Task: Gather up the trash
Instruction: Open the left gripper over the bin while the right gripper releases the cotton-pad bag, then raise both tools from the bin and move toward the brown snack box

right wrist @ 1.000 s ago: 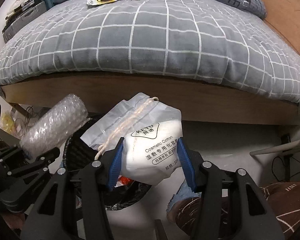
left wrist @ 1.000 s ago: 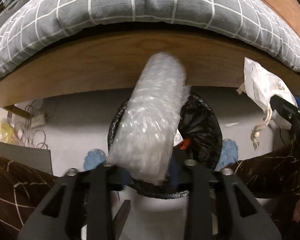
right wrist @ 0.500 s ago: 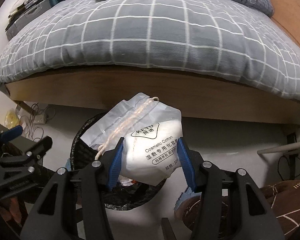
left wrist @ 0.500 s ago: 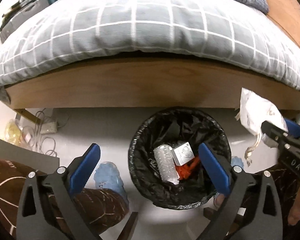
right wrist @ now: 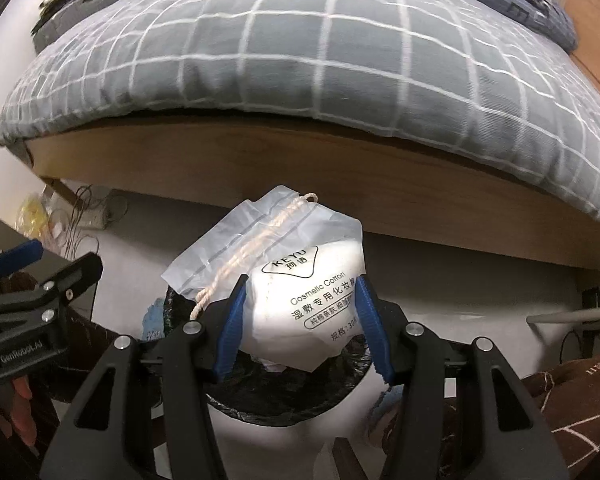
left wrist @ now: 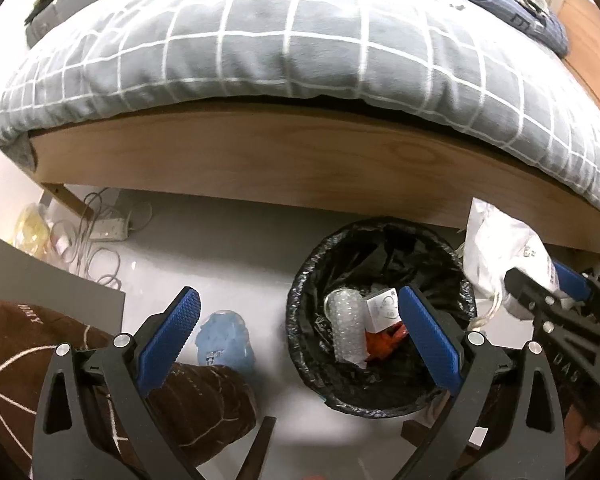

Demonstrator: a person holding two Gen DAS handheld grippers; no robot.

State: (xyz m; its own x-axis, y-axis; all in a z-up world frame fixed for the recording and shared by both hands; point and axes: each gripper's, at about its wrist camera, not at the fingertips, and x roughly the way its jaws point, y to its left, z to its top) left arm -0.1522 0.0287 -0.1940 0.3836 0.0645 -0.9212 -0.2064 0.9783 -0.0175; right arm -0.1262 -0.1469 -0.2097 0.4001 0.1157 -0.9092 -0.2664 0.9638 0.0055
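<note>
Right wrist | right tongs (right wrist: 300, 320) clamp white drawstring cotton-pad bag (right wrist: 300, 280) — left tongs (left wrist: 300, 340) wide, empty

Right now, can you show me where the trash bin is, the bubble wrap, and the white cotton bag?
trash bin (left wrist: 300, 320): left wrist view, left rim of its black liner.
bubble wrap (left wrist: 346, 330): left wrist view, middle of the roll lying inside the bin.
white cotton bag (right wrist: 300, 304): right wrist view, its printed front, between the blue pads.

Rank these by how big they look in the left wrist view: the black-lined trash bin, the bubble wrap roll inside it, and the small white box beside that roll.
1. Trash bin, clearly largest.
2. Bubble wrap roll.
3. White box, smallest, though partly hidden by a gripper finger.
</note>
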